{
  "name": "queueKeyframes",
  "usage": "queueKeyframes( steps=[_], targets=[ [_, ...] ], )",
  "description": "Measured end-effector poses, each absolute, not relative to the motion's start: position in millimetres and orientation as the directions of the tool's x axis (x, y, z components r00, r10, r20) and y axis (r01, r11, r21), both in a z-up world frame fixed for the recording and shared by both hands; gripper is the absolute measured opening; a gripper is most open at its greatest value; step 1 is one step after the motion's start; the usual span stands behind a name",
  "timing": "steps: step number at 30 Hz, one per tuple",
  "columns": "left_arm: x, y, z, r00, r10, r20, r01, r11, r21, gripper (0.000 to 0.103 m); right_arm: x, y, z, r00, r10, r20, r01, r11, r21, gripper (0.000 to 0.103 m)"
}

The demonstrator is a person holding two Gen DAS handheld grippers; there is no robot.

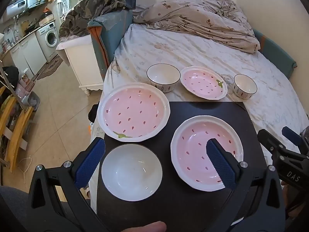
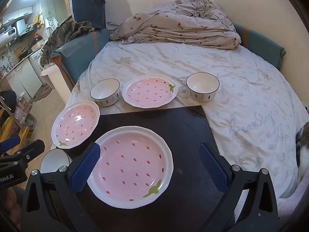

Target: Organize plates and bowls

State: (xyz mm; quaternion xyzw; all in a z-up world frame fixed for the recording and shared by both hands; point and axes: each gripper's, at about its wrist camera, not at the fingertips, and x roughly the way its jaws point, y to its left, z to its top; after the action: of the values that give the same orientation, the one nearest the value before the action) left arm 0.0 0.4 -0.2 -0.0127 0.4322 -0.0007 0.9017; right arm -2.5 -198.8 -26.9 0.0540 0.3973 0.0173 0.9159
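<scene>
Three pink strawberry plates and three white bowls. On the black board: a plain white bowl near left, a plate near right, and a plate overhanging the far left corner. On the bed sheet behind: a bowl, a plate and a small bowl. My left gripper is open above the white bowl. My right gripper is open above the near plate. The right gripper's view also shows the overhanging plate, the far plate and bowls.
The board lies on the near corner of a bed with a crumpled duvet at the back. A white nightstand and the floor lie left. A cat is at the right edge.
</scene>
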Motion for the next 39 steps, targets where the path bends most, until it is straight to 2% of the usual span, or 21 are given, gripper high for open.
queueKeyframes(
  steps=[39],
  targets=[
    [1.0,-0.1,-3.1,0.615,-0.011,-0.789,-0.010,1.000,-0.021,0.103,-1.8,-198.4,-27.7,0.677,0.070,-0.733,0.014,0.994,0.108,0.103]
  ],
)
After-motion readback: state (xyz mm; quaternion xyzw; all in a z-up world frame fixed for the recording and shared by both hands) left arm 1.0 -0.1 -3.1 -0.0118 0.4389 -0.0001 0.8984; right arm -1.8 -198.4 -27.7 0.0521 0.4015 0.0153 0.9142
